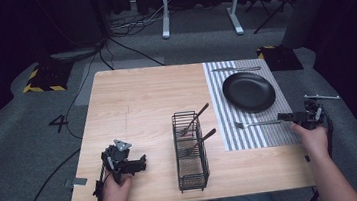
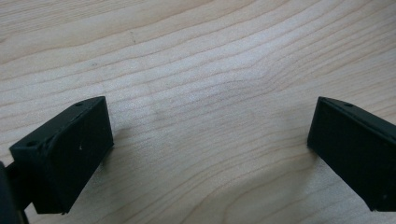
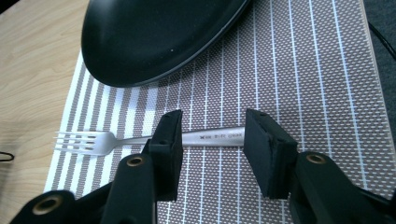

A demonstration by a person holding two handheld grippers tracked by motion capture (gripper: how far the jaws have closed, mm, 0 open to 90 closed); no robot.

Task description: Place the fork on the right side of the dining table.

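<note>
Right gripper view: a silver fork with an engraved handle is being straddled by parted fingers; left gripper fingers are being held wide apart over bare tabletop.

- Left hand: enters from the bottom edge and grips the left gripper from behind, low over the table's near left part, jaws pointing right.
- Left gripper, own view: the two black jaws stand wide apart, with nothing between them.
- Right hand: forearm rises from the lower right and holds the right gripper at the table's right edge, jaws pointing left.
- Right gripper, own view: jaws parted, one on each side of a fork handle, neither pad visibly pressing it.
</note>
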